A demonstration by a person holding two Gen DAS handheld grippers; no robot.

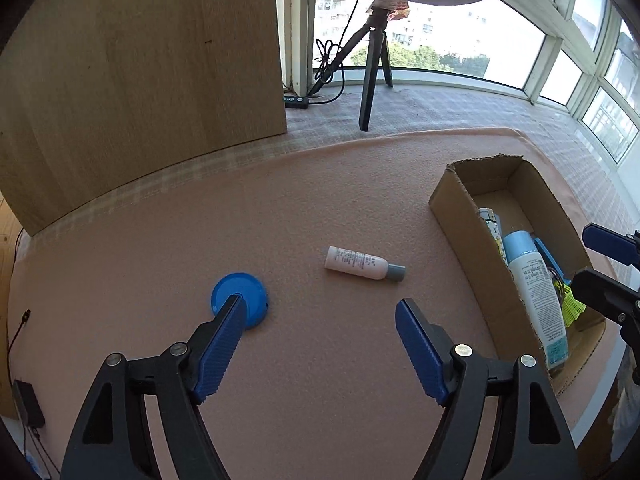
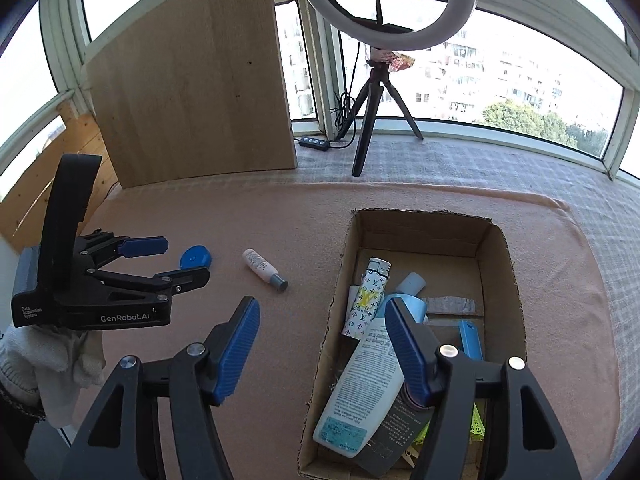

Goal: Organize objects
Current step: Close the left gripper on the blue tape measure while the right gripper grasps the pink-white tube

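Small pink bottle (image 1: 362, 267) with grey cap lies on its side on the pink cloth-covered bench (image 1: 160, 240), out in the open, between the blue lid (image 1: 240, 298) and the cardboard box (image 1: 460, 216). Lid sits flat, apart from the bottle. Box already holds a big white bottle (image 2: 360, 384), a patterned lighter (image 2: 370, 296), a blue tube (image 2: 470, 338) and some yellow-green bits; looks like two items left to sort.

Left gripper (image 1: 320, 308) hangs above the bench, fingers released and spread, nothing between them; one fingertip overlaps the lid in the left wrist view, contact unclear. Right gripper (image 2: 320, 312) hovers over the near-left wall of the box, fingers released, empty; the big bottle is seen behind one finger, not gripped.

Risks, my read: the bottle is round and lying down, so a grab off its axis could roll it away. The lid is low and flat, so fingers may snag the cloth or skid over it. Box is getting crowded, so a drop could land on the big bottle and bounce out. Grippers are near each other at the box, so they may clash.
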